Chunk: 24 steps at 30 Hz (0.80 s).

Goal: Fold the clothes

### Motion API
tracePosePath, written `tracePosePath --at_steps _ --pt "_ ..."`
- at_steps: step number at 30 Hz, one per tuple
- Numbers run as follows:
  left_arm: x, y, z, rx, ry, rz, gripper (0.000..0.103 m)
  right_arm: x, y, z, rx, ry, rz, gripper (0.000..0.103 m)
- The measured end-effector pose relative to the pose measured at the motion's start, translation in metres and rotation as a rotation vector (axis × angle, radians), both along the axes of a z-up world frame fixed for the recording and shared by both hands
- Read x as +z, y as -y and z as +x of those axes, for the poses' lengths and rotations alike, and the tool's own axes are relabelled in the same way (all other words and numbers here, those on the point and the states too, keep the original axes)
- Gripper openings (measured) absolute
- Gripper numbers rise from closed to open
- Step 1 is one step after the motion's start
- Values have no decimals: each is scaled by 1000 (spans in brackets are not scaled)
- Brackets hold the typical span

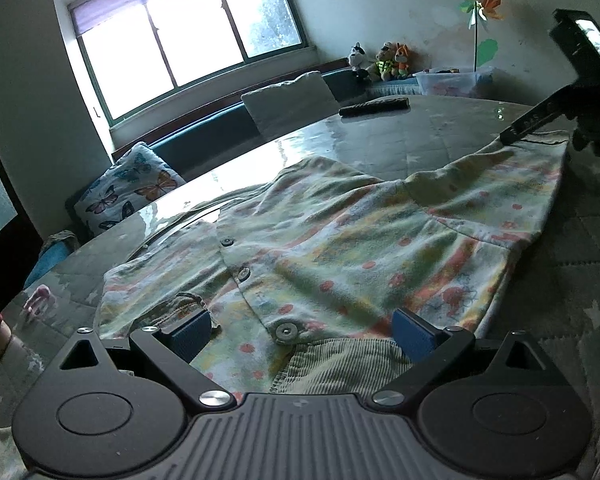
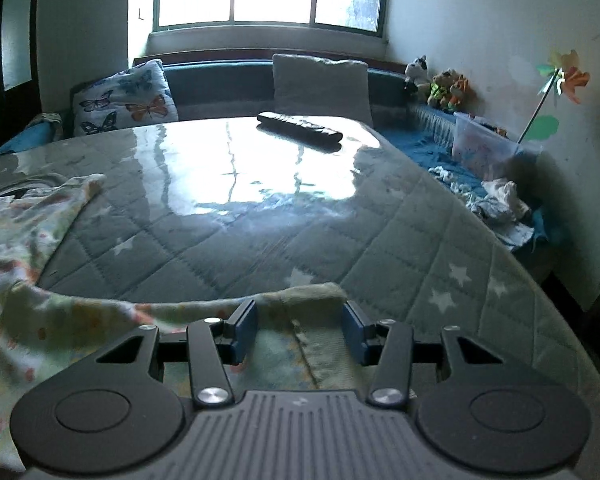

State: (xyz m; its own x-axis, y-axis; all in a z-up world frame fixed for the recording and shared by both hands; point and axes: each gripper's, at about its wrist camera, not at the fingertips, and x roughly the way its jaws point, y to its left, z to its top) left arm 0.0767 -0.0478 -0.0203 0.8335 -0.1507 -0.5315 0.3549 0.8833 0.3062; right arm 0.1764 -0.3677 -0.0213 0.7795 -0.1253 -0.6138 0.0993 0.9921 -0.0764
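Lying between the right hand-held gripper's (image 2: 300, 332) parted pads, seemingly untouched: pajama top (image 1: 340, 248).

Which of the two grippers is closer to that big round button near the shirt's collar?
Left. The left gripper hangs right over the collar, with the button between its open fingers. The right gripper is away at the sleeve cuff, on the shirt's far end.

Beyond the shirt (image 2: 28, 240), the table (image 2: 260, 232) lies open up to a remote (image 2: 300, 128) near its far edge.
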Motion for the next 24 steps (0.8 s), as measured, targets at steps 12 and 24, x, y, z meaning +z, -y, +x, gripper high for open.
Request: tracePosePath --at_steps 12,24 --pt "-1 0 0 -4 1 -1 100 17 -1 -10 12 28 77 54" --pt "-1 -1 2 4 -3 -12 101 11 -74 -12 241 -3 120 45"
